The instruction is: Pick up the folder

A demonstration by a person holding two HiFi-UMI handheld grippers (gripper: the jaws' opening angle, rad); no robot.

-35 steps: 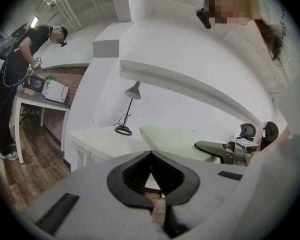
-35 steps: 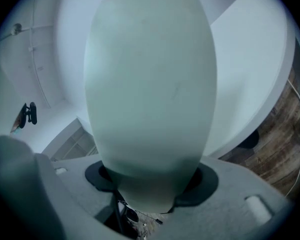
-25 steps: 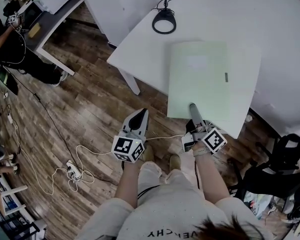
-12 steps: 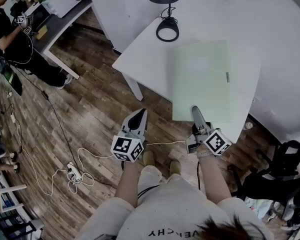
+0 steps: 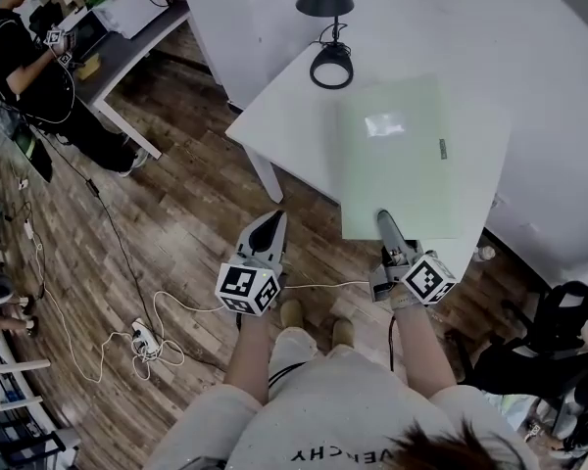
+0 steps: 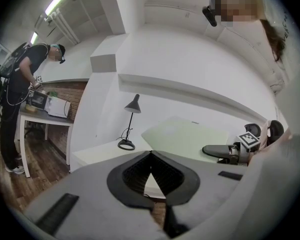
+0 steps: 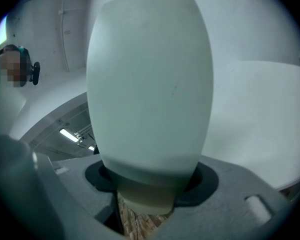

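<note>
Fingers of the right gripper are clamped on the near edge of the pale green folder, which reaches out over the white surface beside the black lamp, while the left gripper hangs over the wooden floor, fingers pressed together on nothing.

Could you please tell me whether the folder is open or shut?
Shut: the folder shows a single flat cover, nothing spread, its near edge held in the right gripper.
</note>
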